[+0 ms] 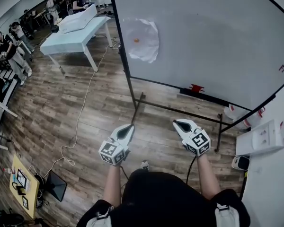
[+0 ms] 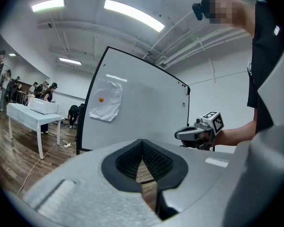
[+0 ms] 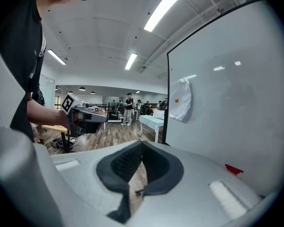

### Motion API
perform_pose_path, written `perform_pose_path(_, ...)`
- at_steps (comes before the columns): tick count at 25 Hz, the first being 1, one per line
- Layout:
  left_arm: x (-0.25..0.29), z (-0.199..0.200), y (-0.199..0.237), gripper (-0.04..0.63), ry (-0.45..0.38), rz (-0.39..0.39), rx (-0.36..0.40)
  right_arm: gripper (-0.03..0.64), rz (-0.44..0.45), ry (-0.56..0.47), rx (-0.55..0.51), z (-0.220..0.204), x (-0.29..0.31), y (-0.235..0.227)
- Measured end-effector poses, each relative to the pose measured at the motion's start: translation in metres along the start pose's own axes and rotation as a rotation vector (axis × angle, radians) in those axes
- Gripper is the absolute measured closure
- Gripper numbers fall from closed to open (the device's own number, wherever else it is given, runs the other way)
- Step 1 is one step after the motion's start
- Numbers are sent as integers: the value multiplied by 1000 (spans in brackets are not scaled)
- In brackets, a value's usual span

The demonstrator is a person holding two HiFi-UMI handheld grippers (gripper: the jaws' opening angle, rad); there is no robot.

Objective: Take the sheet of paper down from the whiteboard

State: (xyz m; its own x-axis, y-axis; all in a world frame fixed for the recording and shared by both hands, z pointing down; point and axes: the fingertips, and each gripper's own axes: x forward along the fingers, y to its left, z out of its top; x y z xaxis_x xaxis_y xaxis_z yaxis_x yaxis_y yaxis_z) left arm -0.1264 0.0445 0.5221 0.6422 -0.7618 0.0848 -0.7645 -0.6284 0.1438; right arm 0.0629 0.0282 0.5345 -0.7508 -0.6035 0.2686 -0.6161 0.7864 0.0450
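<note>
while both grippers are held out over the wood floor (image 1: 61, 108), the sheet of paper (image 1: 141, 39) hangs under an orange magnet (image 1: 136, 40) near the left edge of the whiteboard (image 1: 208, 41), well apart from them. left gripper (image 1: 128, 128): fingers closed, nothing between. right gripper (image 1: 180, 125): fingers closed, empty.
</note>
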Motion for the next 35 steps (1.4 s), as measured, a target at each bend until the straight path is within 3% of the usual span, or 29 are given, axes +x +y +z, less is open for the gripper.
perform_pose_path(18, -6, 7, 68, 584, 3, -49, 10, 614, -49, 18, 18, 3, 71, 8)
perform_pose_path(27, 0, 12, 84, 584, 11, -80, 21, 614, -108, -8, 53, 12, 85, -7)
perform_pose_path(35, 24, 9, 80, 584, 17, -73, 14, 614, -82, -7, 26, 16, 92, -30)
